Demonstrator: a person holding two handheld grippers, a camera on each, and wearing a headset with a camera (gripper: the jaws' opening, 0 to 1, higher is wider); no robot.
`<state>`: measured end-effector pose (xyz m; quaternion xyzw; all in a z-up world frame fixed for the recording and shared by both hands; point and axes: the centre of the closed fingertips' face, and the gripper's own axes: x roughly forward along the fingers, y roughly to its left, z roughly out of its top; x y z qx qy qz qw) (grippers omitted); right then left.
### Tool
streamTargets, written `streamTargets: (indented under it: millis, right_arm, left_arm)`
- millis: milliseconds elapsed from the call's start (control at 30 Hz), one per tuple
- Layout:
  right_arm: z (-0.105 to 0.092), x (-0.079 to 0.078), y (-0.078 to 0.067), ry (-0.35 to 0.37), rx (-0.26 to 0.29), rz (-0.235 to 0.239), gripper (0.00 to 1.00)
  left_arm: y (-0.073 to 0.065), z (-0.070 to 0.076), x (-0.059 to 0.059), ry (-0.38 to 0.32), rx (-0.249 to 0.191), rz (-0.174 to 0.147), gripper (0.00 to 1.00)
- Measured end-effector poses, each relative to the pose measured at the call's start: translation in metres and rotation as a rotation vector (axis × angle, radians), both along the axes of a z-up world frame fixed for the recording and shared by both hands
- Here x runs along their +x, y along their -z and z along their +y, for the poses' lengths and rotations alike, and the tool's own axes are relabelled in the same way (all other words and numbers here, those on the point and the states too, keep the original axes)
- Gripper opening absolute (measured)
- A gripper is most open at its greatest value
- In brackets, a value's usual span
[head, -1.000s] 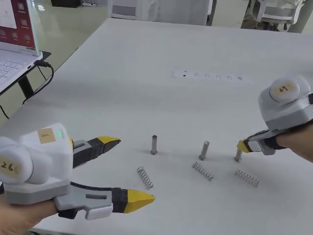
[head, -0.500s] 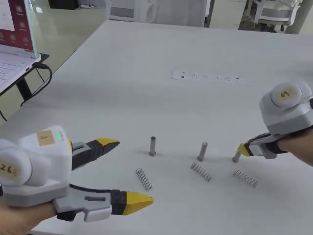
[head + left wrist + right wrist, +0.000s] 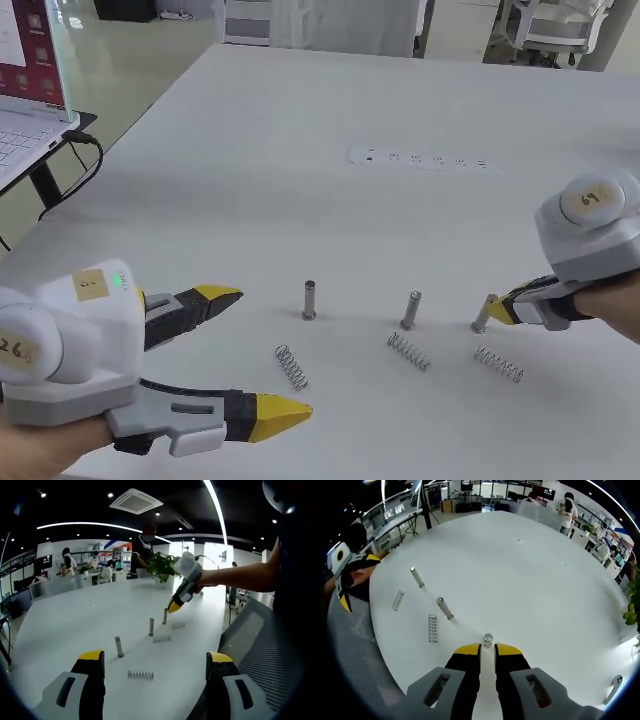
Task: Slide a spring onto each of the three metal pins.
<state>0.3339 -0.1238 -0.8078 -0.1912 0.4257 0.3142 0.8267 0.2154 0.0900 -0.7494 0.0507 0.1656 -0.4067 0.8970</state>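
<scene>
right gripper view, pin (image 3: 487,640) between right tongs (image 3: 487,650)

Grey metal middle pin (image 3: 411,309) upright; left pin (image 3: 309,299) upright; right pin (image 3: 483,313) tilted. Three silver coil springs (image 3: 409,351) lying flat near middle pin.

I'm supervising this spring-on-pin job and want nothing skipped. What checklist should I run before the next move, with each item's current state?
1. All three silver coil springs loose on the white table: ok.
2. All three short metal pins bare of springs: ok.
3. The right hand-held gripper shut on the rightmost pin: ok.
4. That rightmost pin upright: cannot tell.
5. The left hand-held gripper open and empty: ok.
</scene>
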Motion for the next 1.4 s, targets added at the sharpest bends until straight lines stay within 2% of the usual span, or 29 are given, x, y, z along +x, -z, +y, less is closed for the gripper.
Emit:
streamTargets:
  millis: [233,500,967,1233,1400]
  right_arm:
    - [0.0,-0.014,0.005,-0.025,-0.008,0.021,0.08]
    - [0.01,-0.032,0.021,-0.12,-0.055,0.079,0.09]
    - [0.011,-0.034,0.038,-0.27,-0.217,0.125,0.11]
    - [0.007,-0.031,0.05,-0.31,-0.279,0.171,0.11]
    - [0.005,-0.031,0.055,-0.319,-0.3,0.199,0.1]
  left_arm:
    - [0.0,0.0,0.0,0.003,-0.002,0.0,0.8]
    - [0.0,0.0,0.0,0.005,-0.002,0.0,0.79]
    - [-0.002,0.001,0.002,-0.006,-0.011,-0.004,0.79]
    - [-0.002,0.002,0.004,-0.014,-0.016,-0.007,0.79]
    - [-0.002,0.003,0.005,-0.019,-0.019,-0.008,0.79]
